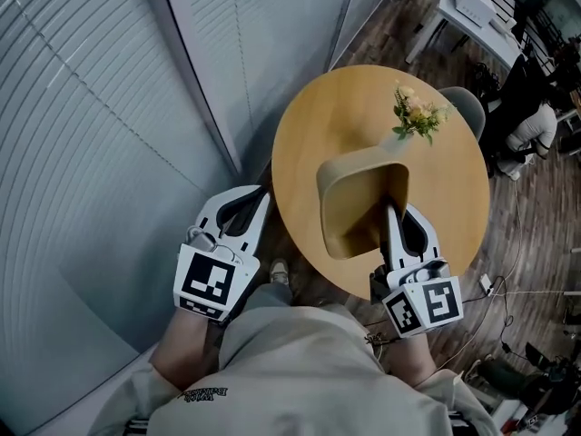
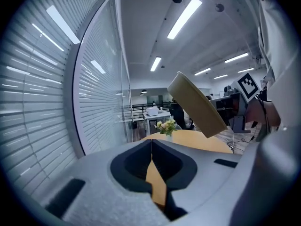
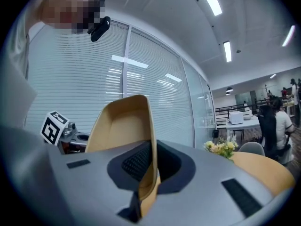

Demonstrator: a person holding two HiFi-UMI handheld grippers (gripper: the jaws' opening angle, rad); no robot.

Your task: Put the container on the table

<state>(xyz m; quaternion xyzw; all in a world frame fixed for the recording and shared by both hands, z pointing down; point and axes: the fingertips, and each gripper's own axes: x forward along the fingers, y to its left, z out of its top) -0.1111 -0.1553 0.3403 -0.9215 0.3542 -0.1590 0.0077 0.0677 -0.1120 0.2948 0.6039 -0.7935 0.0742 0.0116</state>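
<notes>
A tan, tray-like container point(image 1: 359, 198) hangs tilted above the round wooden table point(image 1: 318, 116). My right gripper point(image 1: 392, 209) is shut on its near right wall; in the right gripper view that wall point(image 3: 120, 126) stands between the jaws of the right gripper point(image 3: 151, 149). My left gripper point(image 1: 257, 193) is shut with nothing in it, off the table's left edge. In the left gripper view the left gripper point(image 2: 151, 147) points at the table point(image 2: 197, 138), with the container point(image 2: 197, 105) up to the right.
A small vase of flowers point(image 1: 416, 114) stands on the far right part of the table. A grey chair point(image 1: 467, 107) sits behind it. Glass walls with blinds point(image 1: 109, 107) run along the left. A person point(image 1: 531, 130) sits at desks far right.
</notes>
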